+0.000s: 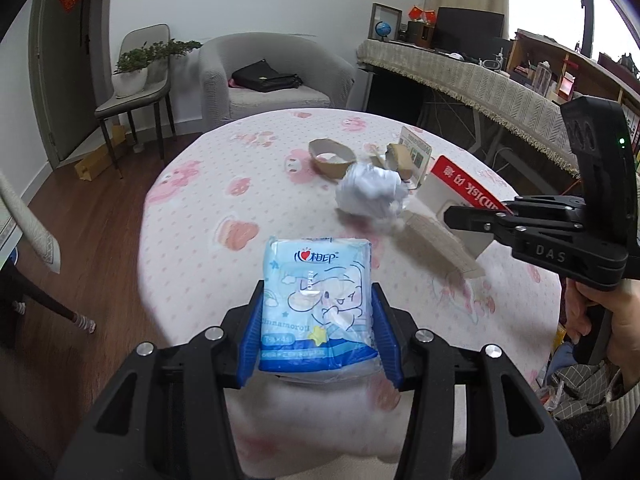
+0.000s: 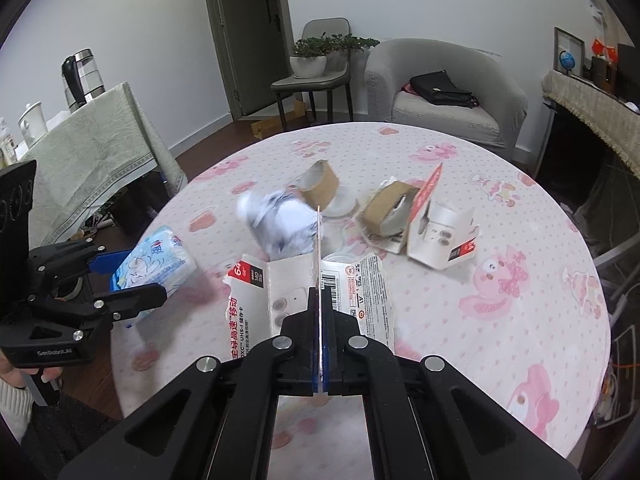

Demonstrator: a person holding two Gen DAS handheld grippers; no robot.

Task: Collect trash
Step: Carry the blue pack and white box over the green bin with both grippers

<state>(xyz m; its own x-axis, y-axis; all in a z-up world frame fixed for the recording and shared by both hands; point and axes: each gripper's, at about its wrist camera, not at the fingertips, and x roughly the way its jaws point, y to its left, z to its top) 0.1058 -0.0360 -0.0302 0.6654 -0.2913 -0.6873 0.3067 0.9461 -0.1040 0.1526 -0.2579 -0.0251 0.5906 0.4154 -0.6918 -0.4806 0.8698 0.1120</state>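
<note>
My left gripper (image 1: 318, 312) is shut on a blue tissue packet (image 1: 318, 300) and holds it above the near edge of the round table; the packet also shows in the right wrist view (image 2: 154, 260). My right gripper (image 2: 320, 296) is shut on a thin white card package (image 2: 319, 248), seen edge-on; it also shows in the left wrist view (image 1: 452, 220), with the right gripper (image 1: 460, 216) on it. A crumpled white paper ball (image 1: 370, 194) (image 2: 282, 224), two cardboard tape rolls (image 1: 332, 158) (image 2: 320, 186) and a torn card package (image 2: 440, 236) lie on the table.
The table carries a pink patterned cloth (image 2: 500, 320). A torn card wrapper (image 2: 256, 304) lies flat beneath my right gripper. A grey armchair (image 2: 444, 92), a chair with a plant (image 1: 136, 84) and a cloth-covered desk (image 1: 460, 76) stand around the table.
</note>
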